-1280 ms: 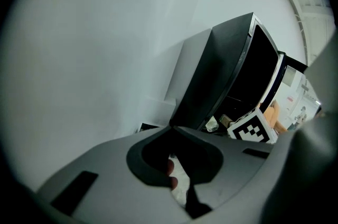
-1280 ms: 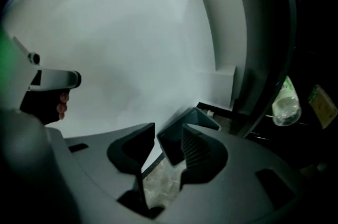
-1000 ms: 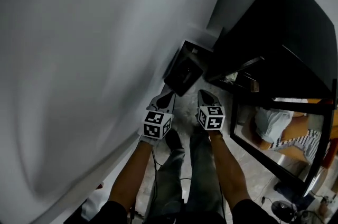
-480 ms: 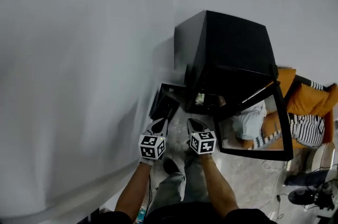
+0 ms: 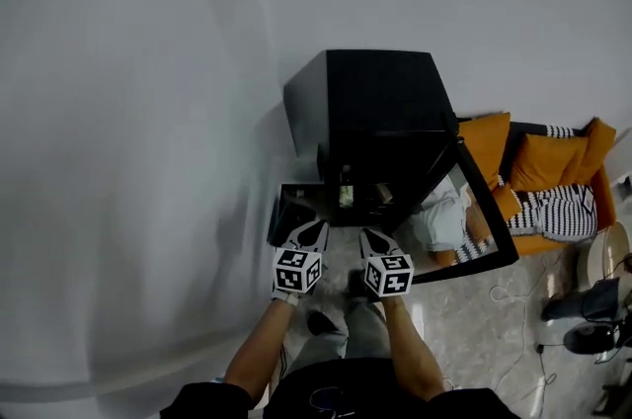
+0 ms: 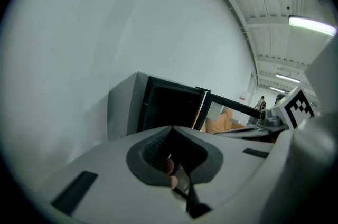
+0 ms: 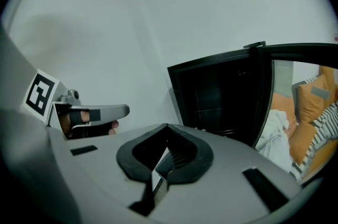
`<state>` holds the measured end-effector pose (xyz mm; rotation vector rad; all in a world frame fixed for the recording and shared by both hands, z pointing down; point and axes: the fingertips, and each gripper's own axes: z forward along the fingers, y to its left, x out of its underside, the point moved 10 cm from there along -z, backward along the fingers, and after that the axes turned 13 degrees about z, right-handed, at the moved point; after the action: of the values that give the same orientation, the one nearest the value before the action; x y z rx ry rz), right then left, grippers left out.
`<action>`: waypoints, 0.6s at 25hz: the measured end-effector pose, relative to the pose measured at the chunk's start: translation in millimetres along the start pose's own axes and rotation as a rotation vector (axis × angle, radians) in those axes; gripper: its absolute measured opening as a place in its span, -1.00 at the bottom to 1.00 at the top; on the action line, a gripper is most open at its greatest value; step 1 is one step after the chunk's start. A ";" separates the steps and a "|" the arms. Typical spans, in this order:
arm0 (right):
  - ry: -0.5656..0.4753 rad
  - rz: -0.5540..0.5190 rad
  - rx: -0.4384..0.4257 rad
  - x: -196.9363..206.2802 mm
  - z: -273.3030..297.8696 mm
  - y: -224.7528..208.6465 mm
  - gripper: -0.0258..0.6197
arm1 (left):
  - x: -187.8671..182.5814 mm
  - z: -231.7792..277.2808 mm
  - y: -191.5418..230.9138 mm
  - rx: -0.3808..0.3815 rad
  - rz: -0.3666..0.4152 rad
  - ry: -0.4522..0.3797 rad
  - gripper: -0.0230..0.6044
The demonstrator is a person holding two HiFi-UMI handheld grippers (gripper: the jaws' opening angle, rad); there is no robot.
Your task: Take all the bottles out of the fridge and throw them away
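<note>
Presently: two empty claws held side by side before an open black fridge (image 5: 380,91).

Markings: black-and-white square codes on the left marker cube (image 5: 296,271) and right marker cube (image 5: 388,276). Left claw (image 6: 171,128): clenched, tips meeting, nothing between them, touching nothing. Right claw (image 7: 167,125): likewise clenched and empty, just beside the left one. Fridge: stands upright on the floor (image 5: 464,328) against the white wall (image 5: 148,111), open front turned towards the person, glass door (image 5: 464,219) swung out to the right in the head view. One small pale item (image 5: 346,197) sits inside, too small to identify or to tell its long axis. Black bin (image 5: 294,211) is beside the fridge's left side; orange sofa (image 5: 553,175) is beyond the door.
</note>
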<state>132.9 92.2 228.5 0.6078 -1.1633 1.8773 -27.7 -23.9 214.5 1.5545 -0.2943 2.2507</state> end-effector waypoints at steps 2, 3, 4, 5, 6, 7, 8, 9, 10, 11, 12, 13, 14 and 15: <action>-0.025 0.010 0.021 -4.8 -10.5 -9.4 -0.90 | -9.5 11.8 -8.9 0.028 0.019 -0.010 -0.93; -0.033 0.016 0.032 -6.6 -14.6 -14.7 -0.90 | -13.1 17.6 -13.0 0.041 0.028 -0.012 -0.93; -0.039 0.022 0.042 -7.8 -18.2 -20.5 -0.90 | -16.0 23.0 -17.1 0.052 0.035 -0.013 -0.93; -0.042 0.027 0.053 -8.7 -21.5 -26.5 -0.90 | -18.0 28.2 -21.3 0.063 0.041 -0.014 -0.93; -0.045 0.032 0.063 -9.3 -24.5 -32.5 -0.90 | -19.6 33.0 -25.2 0.072 0.046 -0.014 -0.93; -0.047 0.037 0.073 -9.7 -27.1 -38.1 -0.90 | -20.7 37.3 -28.7 0.081 0.049 -0.013 -0.93; -0.048 0.042 0.081 -10.2 -29.3 -43.0 -0.90 | -21.5 41.0 -31.5 0.087 0.051 -0.011 -0.93; -0.048 0.046 0.089 -10.7 -31.0 -47.1 -0.90 | -22.1 44.2 -33.6 0.093 0.054 -0.009 -0.93; -0.049 0.050 0.094 -11.5 -32.1 -50.8 -0.90 | -22.6 47.4 -35.1 0.097 0.056 -0.006 -0.93; -0.049 0.054 0.099 -12.7 -32.4 -54.3 -0.90 | -23.2 50.8 -36.1 0.100 0.057 -0.003 -0.93; -0.049 0.057 0.103 -14.1 -32.0 -57.8 -0.90 | -23.9 54.4 -36.5 0.103 0.059 0.000 -0.93; -0.049 0.060 0.106 -15.7 -31.3 -60.8 -0.90 | -24.7 57.8 -36.5 0.105 0.060 0.003 -0.93; -0.049 0.062 0.109 -17.0 -30.6 -63.2 -0.90 | -25.2 60.5 -36.2 0.107 0.060 0.006 -0.93; -0.048 0.064 0.111 -17.7 -29.9 -65.0 -0.90 | -25.1 62.4 -35.9 0.108 0.060 0.008 -0.93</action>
<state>197.7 126.9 233.6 0.6879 -1.1263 2.0019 48.4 -20.3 212.1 1.6103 -0.2230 2.3533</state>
